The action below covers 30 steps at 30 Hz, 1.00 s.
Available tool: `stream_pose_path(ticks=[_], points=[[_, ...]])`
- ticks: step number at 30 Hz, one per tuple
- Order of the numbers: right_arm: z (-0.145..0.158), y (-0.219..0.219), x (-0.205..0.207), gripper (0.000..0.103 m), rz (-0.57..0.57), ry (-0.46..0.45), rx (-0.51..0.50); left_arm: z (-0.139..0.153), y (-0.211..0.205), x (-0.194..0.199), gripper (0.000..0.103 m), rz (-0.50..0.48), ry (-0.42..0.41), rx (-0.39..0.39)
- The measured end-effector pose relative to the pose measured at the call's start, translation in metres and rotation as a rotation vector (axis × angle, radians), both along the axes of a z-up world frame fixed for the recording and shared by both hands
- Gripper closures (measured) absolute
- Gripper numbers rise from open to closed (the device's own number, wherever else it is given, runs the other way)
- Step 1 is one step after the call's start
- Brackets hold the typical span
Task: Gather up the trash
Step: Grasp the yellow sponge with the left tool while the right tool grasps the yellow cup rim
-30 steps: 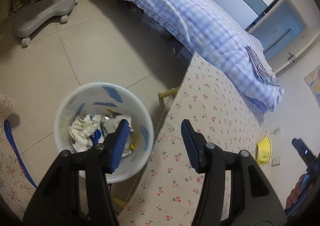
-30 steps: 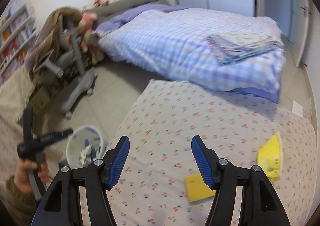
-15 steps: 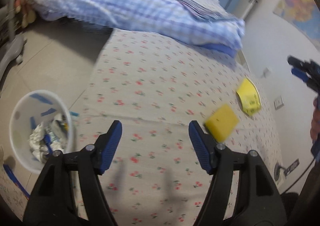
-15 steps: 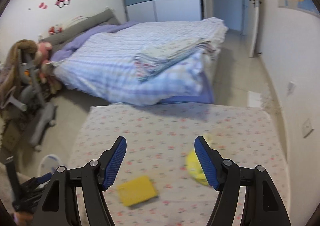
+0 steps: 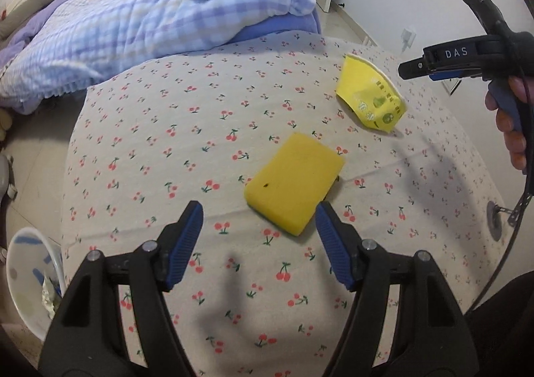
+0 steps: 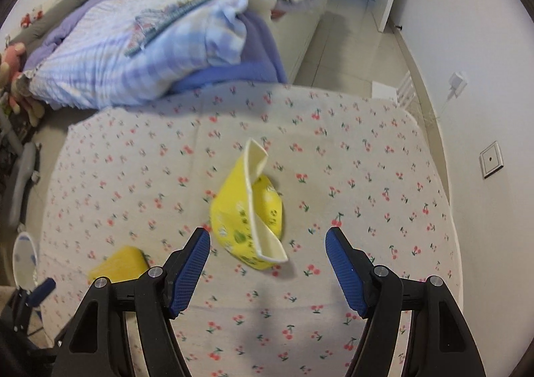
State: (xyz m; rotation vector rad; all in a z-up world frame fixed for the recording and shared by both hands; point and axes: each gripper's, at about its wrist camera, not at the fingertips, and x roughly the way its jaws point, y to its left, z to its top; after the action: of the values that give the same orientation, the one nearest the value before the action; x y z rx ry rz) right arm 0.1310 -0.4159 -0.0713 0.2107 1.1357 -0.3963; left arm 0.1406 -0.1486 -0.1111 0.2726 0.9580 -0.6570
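Both tools wide and empty over the cherry-print surface [image 5: 187,130]: left tool [image 5: 258,230] just short of the yellow sponge [image 5: 293,186], right tool [image 6: 267,255] at the crushed yellow cup [image 6: 248,210] beyond the sponge, white trash bin [image 5: 28,280] off the surface's left edge.

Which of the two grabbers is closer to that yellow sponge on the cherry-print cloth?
Left. The left gripper hovers open just short of the yellow sponge; the right gripper hangs over the crushed yellow cup further along.
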Motion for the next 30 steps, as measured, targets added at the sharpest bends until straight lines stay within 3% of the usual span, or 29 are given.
stream_pose_path(ticks=[9, 12, 15, 16, 18, 20, 23, 28, 30], points=[[-0.023, -0.01, 0.002, 0.03, 0.027, 0.054, 0.034, -0.026, -0.043, -0.011, 0.029, -0.125, -0.012, 0.114], [-0.025, -0.008, 0.006, 0.03, 0.041, 0.053, 0.043, -0.037, -0.051, -0.006, 0.03, -0.098, 0.003, 0.137], [-0.03, -0.005, 0.009, 0.031, 0.065, 0.064, 0.053, -0.039, -0.05, 0.0, 0.046, -0.055, 0.009, 0.137], [-0.032, -0.004, 0.011, 0.032, 0.071, 0.069, 0.054, -0.038, -0.049, 0.002, 0.046, -0.047, 0.024, 0.126], [-0.036, -0.004, 0.012, 0.038, 0.078, 0.082, 0.05, -0.036, -0.047, 0.003, 0.052, -0.036, 0.031, 0.102], [-0.04, -0.004, 0.012, 0.057, 0.087, 0.088, 0.065, -0.037, -0.047, 0.0, 0.054, -0.035, 0.022, 0.105], [-0.047, -0.001, 0.013, 0.077, 0.11, 0.109, 0.079, -0.037, -0.049, -0.003, 0.058, -0.035, 0.007, 0.12], [-0.05, 0.006, 0.015, 0.095, 0.14, 0.121, 0.088, -0.03, -0.046, -0.007, 0.06, -0.028, 0.007, 0.107], [-0.045, 0.01, 0.016, 0.096, 0.142, 0.116, 0.076, -0.026, -0.044, -0.009, 0.06, -0.029, 0.001, 0.099]])
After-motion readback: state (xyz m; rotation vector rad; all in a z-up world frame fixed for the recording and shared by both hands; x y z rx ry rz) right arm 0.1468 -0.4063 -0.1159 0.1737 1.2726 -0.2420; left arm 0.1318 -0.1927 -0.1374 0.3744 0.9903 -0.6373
